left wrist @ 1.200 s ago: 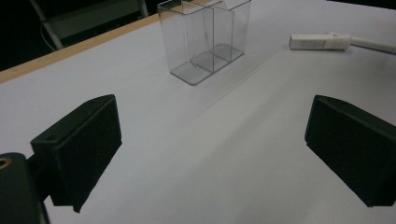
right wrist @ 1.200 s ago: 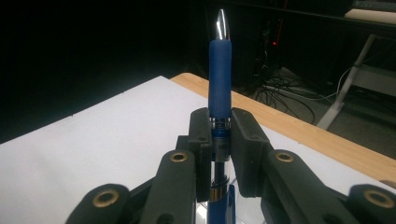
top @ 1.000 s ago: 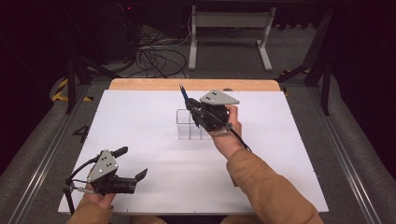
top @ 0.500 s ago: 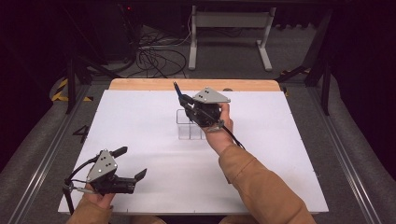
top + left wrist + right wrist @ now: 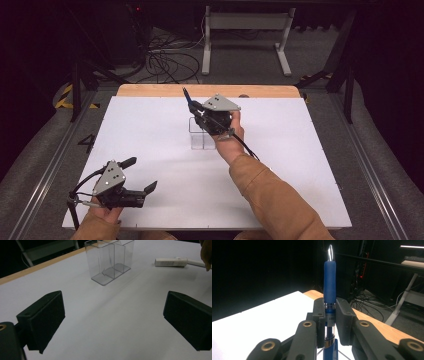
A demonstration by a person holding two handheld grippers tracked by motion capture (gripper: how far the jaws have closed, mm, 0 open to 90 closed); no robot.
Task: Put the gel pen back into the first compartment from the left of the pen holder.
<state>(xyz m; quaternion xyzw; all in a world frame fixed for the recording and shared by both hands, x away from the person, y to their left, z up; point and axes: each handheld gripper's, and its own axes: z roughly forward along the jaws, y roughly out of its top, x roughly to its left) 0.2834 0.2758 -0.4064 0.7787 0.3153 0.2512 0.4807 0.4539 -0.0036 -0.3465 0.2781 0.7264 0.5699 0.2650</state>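
One second on, your right gripper has sunk toward the clear holder, clamped tight on the blue pen; your left gripper rests wide open, empty.

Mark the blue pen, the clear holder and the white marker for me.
blue pen (image 5: 329, 281): right gripper view, on its blue rubber grip above the jaws.
clear holder (image 5: 105, 261): left gripper view, on its near front wall.
white marker (image 5: 170, 262): left gripper view, on its white barrel lying on the table.
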